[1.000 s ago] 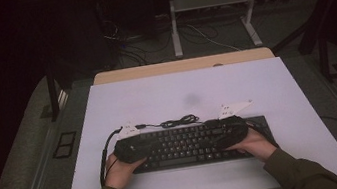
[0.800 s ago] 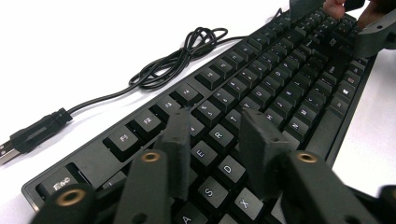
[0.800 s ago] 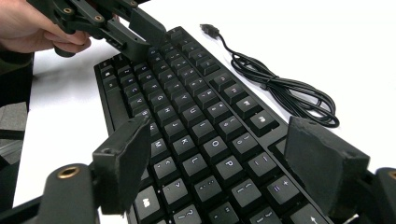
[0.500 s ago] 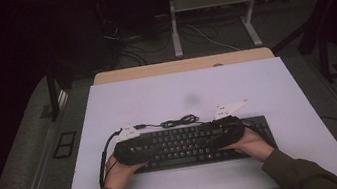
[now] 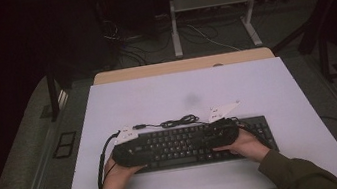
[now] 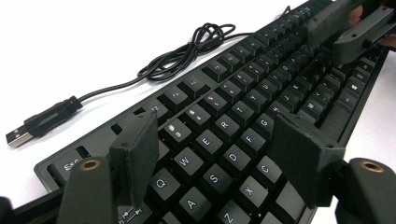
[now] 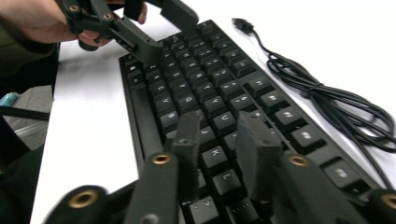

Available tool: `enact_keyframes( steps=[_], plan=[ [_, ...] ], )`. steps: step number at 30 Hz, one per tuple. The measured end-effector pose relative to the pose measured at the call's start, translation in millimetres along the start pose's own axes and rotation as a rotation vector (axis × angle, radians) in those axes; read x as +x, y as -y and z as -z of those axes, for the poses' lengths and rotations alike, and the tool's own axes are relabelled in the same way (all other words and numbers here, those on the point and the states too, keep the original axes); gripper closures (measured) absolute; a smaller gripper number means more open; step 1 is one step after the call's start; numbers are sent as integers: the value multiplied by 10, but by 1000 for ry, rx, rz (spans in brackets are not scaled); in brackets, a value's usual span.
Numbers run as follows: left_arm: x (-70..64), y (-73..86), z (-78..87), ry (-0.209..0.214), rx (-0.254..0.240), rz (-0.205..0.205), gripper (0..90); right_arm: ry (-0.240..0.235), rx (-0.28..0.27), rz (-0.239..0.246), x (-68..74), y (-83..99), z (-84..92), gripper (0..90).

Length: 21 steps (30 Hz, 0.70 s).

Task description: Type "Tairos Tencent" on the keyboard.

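Fingers (image 7: pixel 187 135) over keyboard (image 5: pixel 184 142), cable (image 5: pixel 178 121) beside.

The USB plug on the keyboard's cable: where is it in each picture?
High view: the USB plug lies on the white table, just behind the keyboard's left end.
Left gripper view: far left, at mid height, beside the Esc corner.
Right gripper view: top, right of centre, past the keyboard's far end.
Shared landmark: the coiled cable behind the keyboard.
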<state>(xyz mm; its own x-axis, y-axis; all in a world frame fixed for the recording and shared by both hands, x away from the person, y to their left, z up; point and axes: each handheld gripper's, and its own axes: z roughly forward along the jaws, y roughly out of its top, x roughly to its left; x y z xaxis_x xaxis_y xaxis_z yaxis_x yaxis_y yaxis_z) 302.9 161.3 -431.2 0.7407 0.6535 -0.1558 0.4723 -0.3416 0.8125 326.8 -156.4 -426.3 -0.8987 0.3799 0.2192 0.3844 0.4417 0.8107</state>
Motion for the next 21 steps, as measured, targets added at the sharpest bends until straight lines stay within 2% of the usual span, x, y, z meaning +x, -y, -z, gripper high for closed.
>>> enact_keyframes(
  steps=[6, 10, 21],
  plan=[
    [1, 4, 9, -5, -3, 4, 260, -41, 23, 4, 32, -14, -75, 841],
    [5, 5, 6, -8, -2, 9, 236, -50, 29, 4, 47, -23, -99, 892],
    [5, 7, 7, -16, -4, 9, 185, -59, 59, 23, 87, -37, -190, 895]
  ],
)
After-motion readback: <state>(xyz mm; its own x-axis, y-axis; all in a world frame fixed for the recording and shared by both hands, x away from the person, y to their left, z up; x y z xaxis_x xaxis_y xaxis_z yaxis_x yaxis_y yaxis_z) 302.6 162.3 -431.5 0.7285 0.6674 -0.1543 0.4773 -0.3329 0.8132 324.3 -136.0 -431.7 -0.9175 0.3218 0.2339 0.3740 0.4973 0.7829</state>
